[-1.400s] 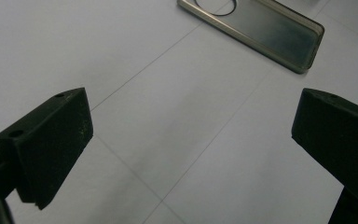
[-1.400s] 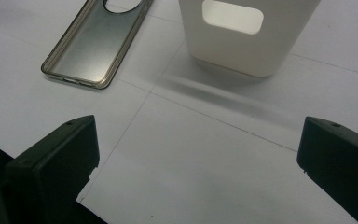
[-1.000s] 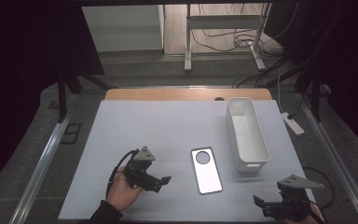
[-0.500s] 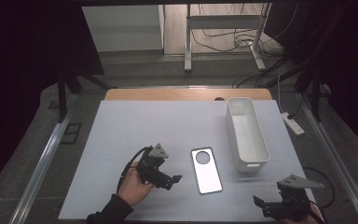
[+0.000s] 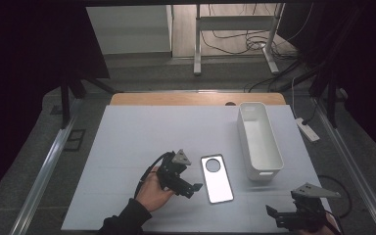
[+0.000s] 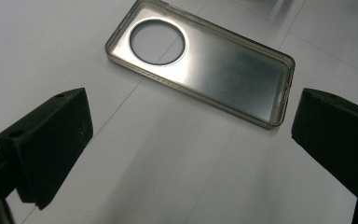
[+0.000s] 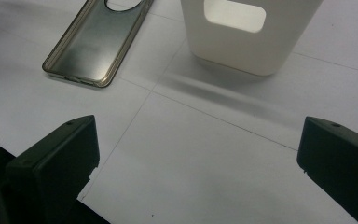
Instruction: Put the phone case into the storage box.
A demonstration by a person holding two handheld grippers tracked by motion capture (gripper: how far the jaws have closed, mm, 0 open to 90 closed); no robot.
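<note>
The table [image 5: 127, 147] carries the bin [image 5: 259, 142] at your right. The case [image 5: 217, 178] lies flat beside it, untouched. Your left gripper [image 5: 192, 187] sits just left of the case, jaws apart. Your right gripper [image 5: 276, 215] rests at the near edge, jaws apart.

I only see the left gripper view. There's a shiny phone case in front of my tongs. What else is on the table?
Observer: A white bin stands to the right of the phone case, close to it but not touching.
Operator: Is there stuff in it?
Observer: In the high view its inside looks empty.
Operator: Where are my other tongs?
Observer: The right tongs are at the table's near right corner, open, with nothing between them.
</note>
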